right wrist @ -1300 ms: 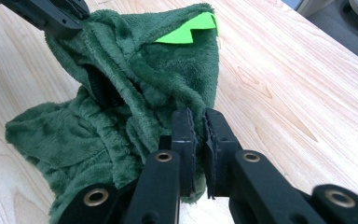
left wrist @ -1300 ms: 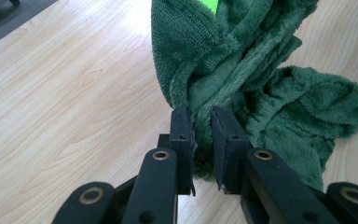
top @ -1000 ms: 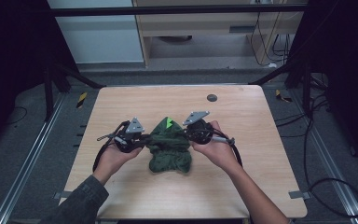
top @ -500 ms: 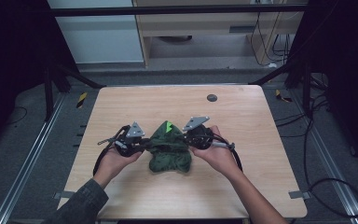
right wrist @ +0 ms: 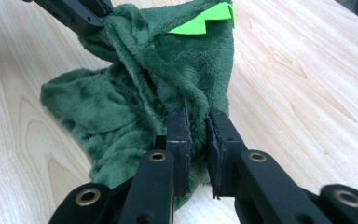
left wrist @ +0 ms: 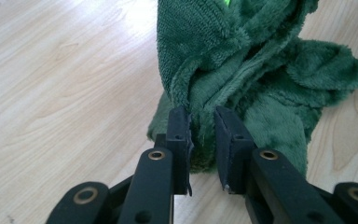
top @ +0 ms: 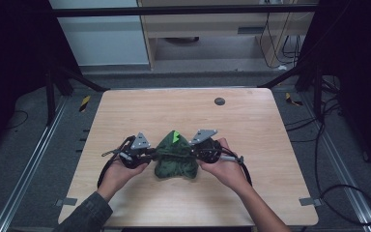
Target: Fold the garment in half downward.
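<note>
step: folding green plush cloth [top: 175,159] at tabletop [top: 251,125] 6 o'clock | left gripper [left wrist: 201,135]; right gripper [right wrist: 196,135]: fingers clenched on cloth | next: lay fold flat; release

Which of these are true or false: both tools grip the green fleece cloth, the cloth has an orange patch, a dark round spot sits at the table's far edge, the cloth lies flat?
1. Both the left tool and the right tool pinch the green fleece cloth. True.
2. The cloth has an orange patch. False: the patch is bright green.
3. A dark round spot sits near the table's far edge. True.
4. The cloth lies flat. False: it is bunched up between the tools.
</note>
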